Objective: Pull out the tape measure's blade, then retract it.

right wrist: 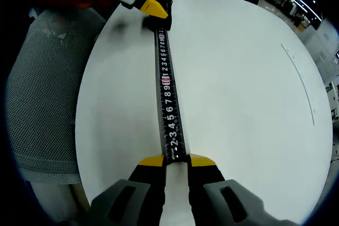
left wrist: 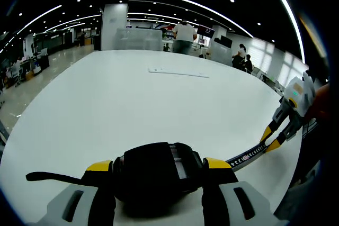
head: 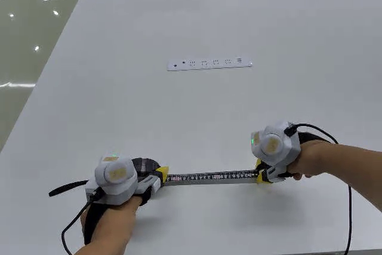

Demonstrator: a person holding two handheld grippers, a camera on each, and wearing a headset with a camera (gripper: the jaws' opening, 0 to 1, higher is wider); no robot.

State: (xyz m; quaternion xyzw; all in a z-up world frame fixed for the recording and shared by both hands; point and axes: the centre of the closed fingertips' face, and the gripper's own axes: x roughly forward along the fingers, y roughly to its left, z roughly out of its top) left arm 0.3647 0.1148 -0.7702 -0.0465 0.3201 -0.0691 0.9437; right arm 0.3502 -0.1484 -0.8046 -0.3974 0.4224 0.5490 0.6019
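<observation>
Tape measure [head: 145,167] sits at the near left of the table [head: 179,28], its case clamped between the left gripper's [left wrist: 159,165] jaws. The right gripper [right wrist: 176,160], near right, is pinched on the tip of the blade [right wrist: 168,93], which stretches flat between them. The pull-out looks about done. Next, I judge, the blade should be eased leftward into the case without letting it snap.

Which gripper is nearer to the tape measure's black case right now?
Left. The left gripper is shut around the case; the right gripper pinches the free end of the blade, a pulled-out length away.
</observation>
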